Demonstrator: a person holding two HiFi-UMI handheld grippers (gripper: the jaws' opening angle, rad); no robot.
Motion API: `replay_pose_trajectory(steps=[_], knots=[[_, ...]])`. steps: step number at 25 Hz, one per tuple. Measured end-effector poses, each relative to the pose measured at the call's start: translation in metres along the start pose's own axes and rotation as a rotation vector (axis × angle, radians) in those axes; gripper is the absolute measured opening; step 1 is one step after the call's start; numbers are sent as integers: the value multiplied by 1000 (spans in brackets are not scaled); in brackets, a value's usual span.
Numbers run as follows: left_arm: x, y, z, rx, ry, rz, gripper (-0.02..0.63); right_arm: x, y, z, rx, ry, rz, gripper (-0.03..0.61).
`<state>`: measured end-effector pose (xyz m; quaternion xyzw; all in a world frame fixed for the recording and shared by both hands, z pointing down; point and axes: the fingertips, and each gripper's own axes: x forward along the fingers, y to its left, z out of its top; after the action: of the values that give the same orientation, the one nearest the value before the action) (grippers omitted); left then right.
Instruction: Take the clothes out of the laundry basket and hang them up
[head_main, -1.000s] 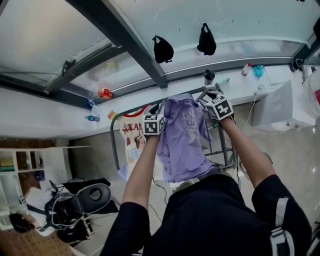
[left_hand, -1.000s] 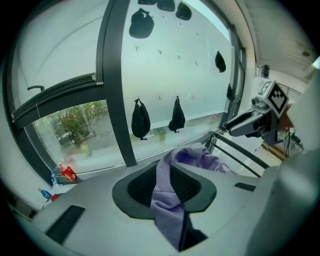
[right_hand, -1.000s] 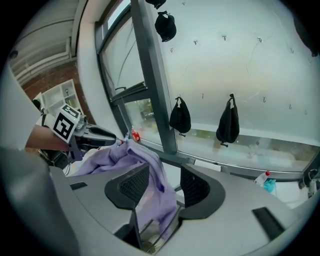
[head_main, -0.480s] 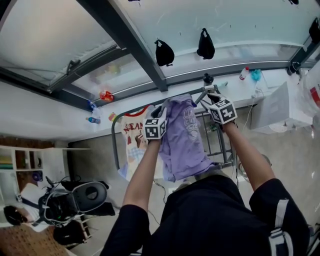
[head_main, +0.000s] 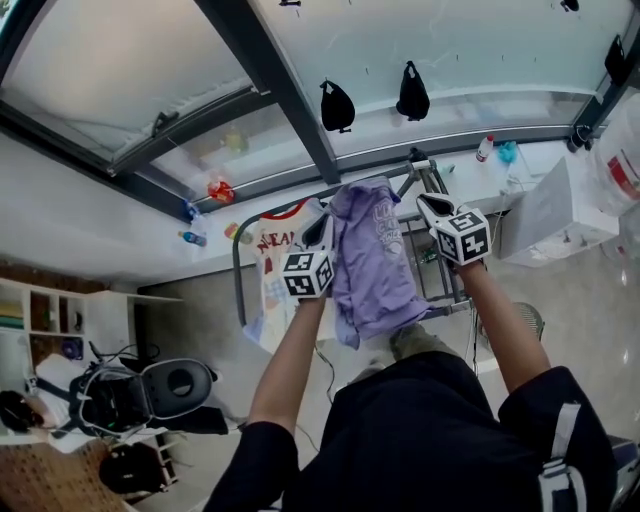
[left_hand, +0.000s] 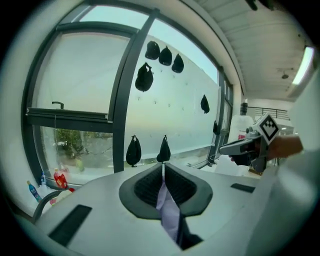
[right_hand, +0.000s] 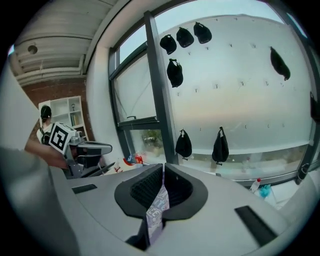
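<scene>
A purple T-shirt (head_main: 375, 255) with a print on it hangs between my two grippers, above a grey metal drying rack (head_main: 445, 290). My left gripper (head_main: 322, 226) is shut on the shirt's left edge; purple cloth (left_hand: 167, 212) shows pinched in its jaws. My right gripper (head_main: 427, 203) is shut on the right edge, with printed purple cloth (right_hand: 156, 212) in its jaws. Both pairs of jaws have just been closing with the cloth between them. A white shirt with red trim (head_main: 275, 250) hangs on the rack's left side.
A large window with dark frames lies ahead, with black bags (head_main: 337, 105) hanging on the glass. Bottles (head_main: 484, 148) stand on the sill. A white box (head_main: 560, 215) is at the right, a black seat (head_main: 150, 395) and white shelves (head_main: 30, 330) at the lower left.
Both grippers have risen and drawn a little apart with the purple shirt between them. The shirt hangs higher against the rack and the window fills more of the view.
</scene>
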<state>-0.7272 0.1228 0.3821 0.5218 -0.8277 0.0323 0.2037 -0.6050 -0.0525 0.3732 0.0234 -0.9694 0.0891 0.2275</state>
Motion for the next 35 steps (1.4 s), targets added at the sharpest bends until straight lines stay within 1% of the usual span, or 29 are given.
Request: replay_pose_trajectory(steps=[2,6,8,13,17,21,25,31,35], knots=[[-29,-10,3,1,-36,-12,14,-22,17,1,12,-35,-8,2],[-87,-27,14,30,-118,-53,11,-67,56,2,14,-89,-30,2],[-115,-32,18,26,-154,-65,9,-87,75,3,14,-119,-40,2],[-175,-42,17,33,-197,-67,9,-129,121,6,5,-194,-52,0],[-215,-46,9,21,-231,-53,8,-158,153,2,-15,-245,-73,0],[-242,-53,4,24,-250,-61,8,-178,172,-4,-44,-266,-109,-2],[-262,-60,-2,33,-263,-71,8,-189,187,-13,-47,-267,-122,-2],[-279,-69,-10,37,-264,-79,8,-206,200,-22,-58,-264,-130,-2],[-286,-60,-22,35,-254,-88,7,-209,218,-24,-73,-264,-135,-2]])
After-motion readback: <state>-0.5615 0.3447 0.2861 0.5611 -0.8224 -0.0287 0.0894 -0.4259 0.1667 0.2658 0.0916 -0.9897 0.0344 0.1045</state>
